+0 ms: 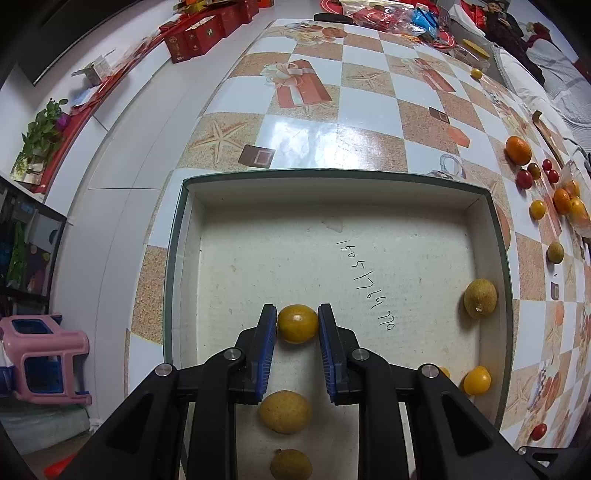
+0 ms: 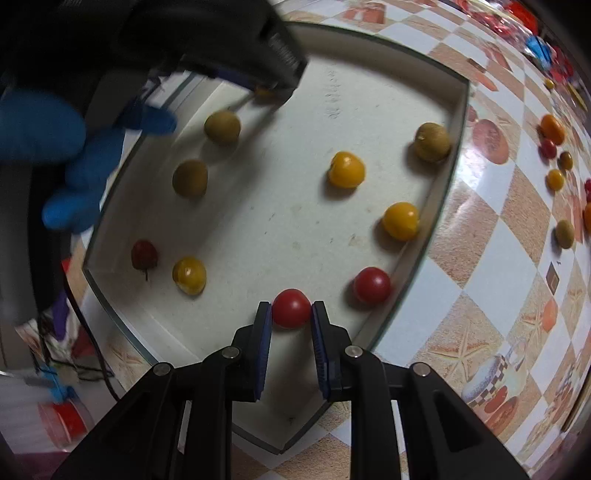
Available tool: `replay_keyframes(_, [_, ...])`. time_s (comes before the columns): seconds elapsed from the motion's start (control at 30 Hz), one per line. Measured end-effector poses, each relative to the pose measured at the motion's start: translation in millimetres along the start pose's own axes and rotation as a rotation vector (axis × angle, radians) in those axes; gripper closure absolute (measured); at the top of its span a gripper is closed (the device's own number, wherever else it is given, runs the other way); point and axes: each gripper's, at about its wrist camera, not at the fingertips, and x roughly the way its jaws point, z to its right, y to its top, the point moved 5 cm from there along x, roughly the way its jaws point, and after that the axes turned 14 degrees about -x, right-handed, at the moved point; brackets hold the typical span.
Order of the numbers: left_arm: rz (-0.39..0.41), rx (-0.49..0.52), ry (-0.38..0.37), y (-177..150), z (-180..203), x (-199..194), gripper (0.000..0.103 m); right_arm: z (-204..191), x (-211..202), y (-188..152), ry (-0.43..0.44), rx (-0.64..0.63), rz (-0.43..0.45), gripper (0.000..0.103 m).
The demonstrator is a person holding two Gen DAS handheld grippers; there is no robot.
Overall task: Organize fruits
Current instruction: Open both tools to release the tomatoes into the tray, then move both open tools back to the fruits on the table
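Both tongs closed, left [image 1: 297,324] on yellow fruit [image 1: 297,323], right [image 2: 291,314] on red tomato [image 2: 291,308].

Counter [image 1: 306,129] covered in glossy oilcloth, white and sandy-orange checks printed with starfish and gift boxes; ceiling light glares off it. White tiled floor [image 1: 122,173] to its left. Pink plastic stool [image 1: 44,354] lies tipped on the floor. Red cartons [image 1: 195,35] stacked along the far wall; green potted plant [image 1: 40,129] nearby.
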Motion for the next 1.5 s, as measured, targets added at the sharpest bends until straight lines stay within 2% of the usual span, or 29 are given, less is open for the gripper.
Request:
replay_keyframes(0.03, [-0.001, 0.006, 0.002, 0.2, 0.3, 0.3, 0.078, -3.1, 0.2, 0.2, -0.014, -0.018, 0.004, 0.075])
replay_keyframes(0.07, [0.000, 0.011, 0.008, 0.6, 0.0, 0.6, 0.073, -7.7, 0.9, 0.5, -0.020, -0.046, 0.003, 0.071])
replay_keyframes(0.1, [0.005, 0.016, 0.018, 1.1, -0.5, 0.2, 0.049, -11.7, 1.8, 1.5, -0.018, -0.063, 0.003, 0.059])
replay_keyframes(0.13, [0.012, 0.014, 0.022, 2.6, -0.3, -0.1, 0.037, -15.5, 2.3, 1.6, -0.024, -0.078, 0.001, 0.042])
replay_keyframes(0.17, [0.035, 0.011, 0.023, 4.1, 0.3, -2.7, 0.031, -18.6, 3.5, 1.5, -0.036, -0.093, -0.005, 0.039])
replay_keyframes(0.27, [0.036, 0.017, 0.020, 4.8, 2.0, -6.3, 0.031, -24.3, 2.4, 0.1, -0.032, -0.108, 0.002, 0.037])
replay_keyframes(0.4, [0.041, 0.016, 0.026, 6.3, 1.9, -12.9, 0.031, -31.8, -14.2, -4.3, 0.002, -0.116, 0.047, 0.019])
replay_keyframes(0.53, [0.051, 0.025, 0.021, 5.9, 4.9, -25.5, 0.031, -27.0, -38.3, -9.7, -0.016, -0.111, 0.096, 0.018])
replay_keyframes(0.63, [0.064, 0.053, 0.013, 3.6, 13.9, -35.7, 0.031, -8.3, -55.2, -20.2, -0.028, -0.061, 0.122, 0.018])
replay_keyframes(0.9, [0.074, 0.151, -0.066, -13.2, 77.2, -60.9, 0.031, 73.4, -84.2, -109.4, -0.109, 0.207, 0.098, 0.018])
replay_keyframes(1.07, [0.056, 0.204, -0.123, -29.8, 126.6, -69.3, 0.031, 105.2, -83.4, -159.8, -0.133, 0.395, 0.079, 0.018])
replay_keyframes(1.17, [0.035, 0.229, -0.151, -40.9, 158.2, -68.1, 0.031, 116.2, -83.2, -182.1, -0.147, 0.464, 0.078, 0.018])
replay_keyframes(1.37, [-0.010, 0.243, -0.172, -54.7, 202.6, -53.6, 0.031, 112.7, -71.4, -193.9, -0.135, 0.462, 0.077, 0.020])
replay_keyframes(1.5, [-0.014, 0.263, -0.152, -56.1, 220.8, -38.3, 0.031, 105.9, -56.0, -189.3, -0.136, 0.417, 0.077, 0.038])
